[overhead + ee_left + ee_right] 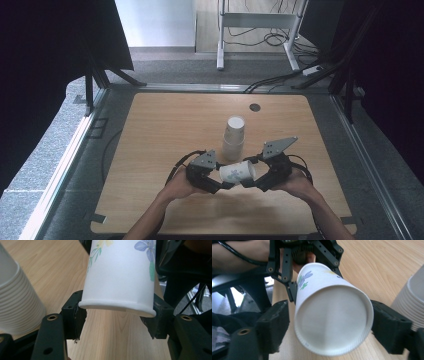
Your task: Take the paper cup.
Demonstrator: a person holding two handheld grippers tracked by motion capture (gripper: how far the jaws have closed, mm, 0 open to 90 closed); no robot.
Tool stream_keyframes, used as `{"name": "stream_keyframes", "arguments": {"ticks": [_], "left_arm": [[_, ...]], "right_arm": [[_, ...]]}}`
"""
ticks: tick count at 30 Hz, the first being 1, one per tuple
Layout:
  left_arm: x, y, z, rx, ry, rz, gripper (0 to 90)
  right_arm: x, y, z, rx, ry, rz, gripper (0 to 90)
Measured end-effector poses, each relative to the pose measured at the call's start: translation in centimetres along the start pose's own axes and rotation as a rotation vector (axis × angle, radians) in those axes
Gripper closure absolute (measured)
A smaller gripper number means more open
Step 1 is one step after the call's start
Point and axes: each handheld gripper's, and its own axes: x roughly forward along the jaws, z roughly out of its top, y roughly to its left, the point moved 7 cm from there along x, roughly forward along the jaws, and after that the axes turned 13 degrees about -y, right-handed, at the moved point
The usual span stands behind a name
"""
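Sideways just near the cup stack (234, 137), a flowered paper cup (237, 172) hangs pinched between left gripper (218, 184) and right gripper (252, 182), likely mid-handover

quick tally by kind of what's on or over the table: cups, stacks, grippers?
Single flowered paper cup, held on its side between the grippers: 1
Stack of nested white cups, upright on the table: 1
Hand-held grippers: 2, the left gripper and the right gripper
Total: 4
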Motion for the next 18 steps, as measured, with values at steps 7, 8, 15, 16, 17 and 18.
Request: {"name": "stream_keyframes", "arguments": {"ticks": [7,8,15,16,17,18], "left_arm": [[-0.5,0.4,-0.2,0.035,0.152,0.017,39.2],[-0.5,0.5,-0.2,0.045,0.174,0.019,39.3],[-0.5,0.5,-0.1,0.088,0.311,0.02,39.2],[-0.5,0.4,0.0,0.086,0.322,0.025,39.2],[-0.5,0.4,0.0,0.093,0.338,0.023,39.2],[-0.5,0.4,0.0,0.098,0.351,0.021,39.2]], "right_arm": [[-0.5,-0.3,0.5,-0.069,0.089,-0.039,18.8],[-0.5,-0.3,0.5,-0.087,0.113,-0.042,18.9],[0.6,0.0,0.4,-0.165,0.246,-0.033,19.5],[0.8,0.1,0.4,-0.17,0.257,-0.032,19.5],[1.0,0.1,0.3,-0.179,0.273,-0.032,19.5],[1.2,0.1,0.2,-0.184,0.29,-0.029,19.5]]}}
